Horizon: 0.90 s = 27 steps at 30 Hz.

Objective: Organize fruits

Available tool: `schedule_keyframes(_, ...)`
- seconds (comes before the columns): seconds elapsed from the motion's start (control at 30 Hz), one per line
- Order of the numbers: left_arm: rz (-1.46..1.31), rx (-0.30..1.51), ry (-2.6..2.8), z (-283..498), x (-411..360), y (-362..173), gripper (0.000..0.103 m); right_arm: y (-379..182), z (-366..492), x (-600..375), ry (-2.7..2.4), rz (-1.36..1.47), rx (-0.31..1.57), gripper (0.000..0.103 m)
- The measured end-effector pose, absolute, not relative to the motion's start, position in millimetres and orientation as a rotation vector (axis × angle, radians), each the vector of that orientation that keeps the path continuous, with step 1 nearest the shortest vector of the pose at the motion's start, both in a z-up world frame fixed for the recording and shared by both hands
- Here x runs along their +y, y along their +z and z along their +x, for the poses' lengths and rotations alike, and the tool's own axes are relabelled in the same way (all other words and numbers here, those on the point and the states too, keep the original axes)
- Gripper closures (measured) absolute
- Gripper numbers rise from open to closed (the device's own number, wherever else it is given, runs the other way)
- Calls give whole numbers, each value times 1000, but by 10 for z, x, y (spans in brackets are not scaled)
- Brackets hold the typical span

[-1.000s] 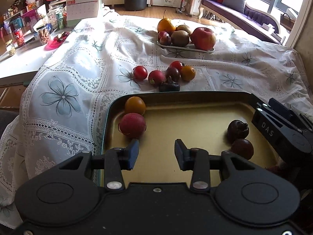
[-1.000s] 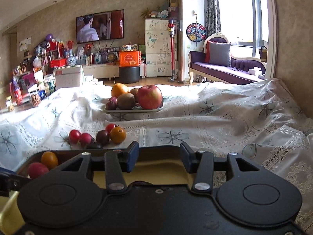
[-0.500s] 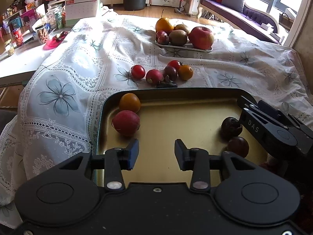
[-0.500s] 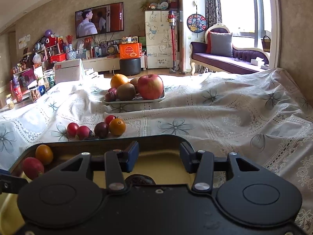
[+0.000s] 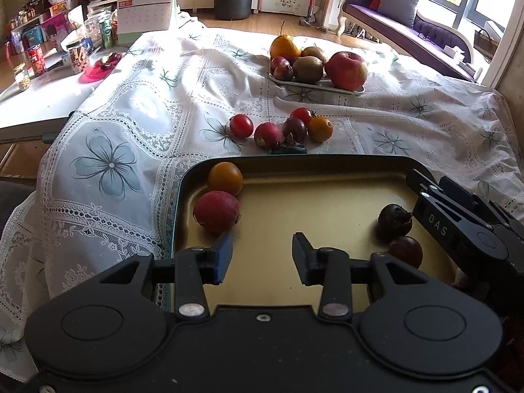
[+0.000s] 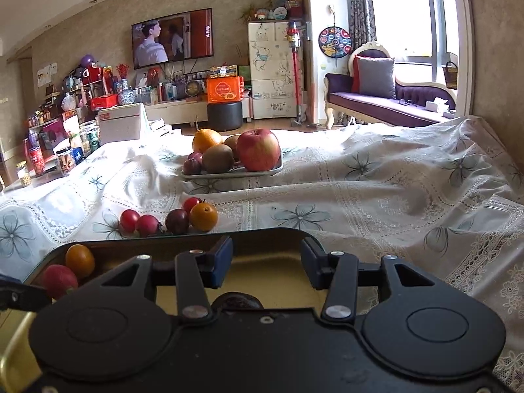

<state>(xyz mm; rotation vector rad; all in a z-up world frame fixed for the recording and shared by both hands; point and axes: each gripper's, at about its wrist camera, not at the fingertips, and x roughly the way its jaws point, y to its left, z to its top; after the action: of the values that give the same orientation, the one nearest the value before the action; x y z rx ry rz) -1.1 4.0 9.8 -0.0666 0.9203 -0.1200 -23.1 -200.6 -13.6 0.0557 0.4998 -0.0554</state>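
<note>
Left wrist: smooth round-cornered gold tray [image 5: 327, 196]

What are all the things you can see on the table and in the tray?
Tray: one, dark rim, gold inside, nearest.
Fruits in tray: four; orange and red at left, two dark ones at right.
Loose fruits: five, red, dark and orange, on the cloth beyond the tray.
Plate: one, pale, farther back, holding an apple and other fruit.
Tablecloth: one, white lace.
Left gripper: black, open.
Right gripper: black, open.
</note>
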Motion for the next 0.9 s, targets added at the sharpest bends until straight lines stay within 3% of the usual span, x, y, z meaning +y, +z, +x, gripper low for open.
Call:
schedule_keyframes(0.33,-84,906,-80,160,186,164,55,109,-206,-1915,39,67,586,54)
schedule_keyframes(0.43,-79,895,-64,246,234,207,55,239,-131,-1868,70,68,639,45)
schedule_keyframes(0.7,-65,886,-29,672,338,326,55,509,531,-1778,-1,48,825,43)
schedule_keyframes(0.9,-47,910,-15,1063,336,321,55,514,1117,-1674,-79,-46,919,34)
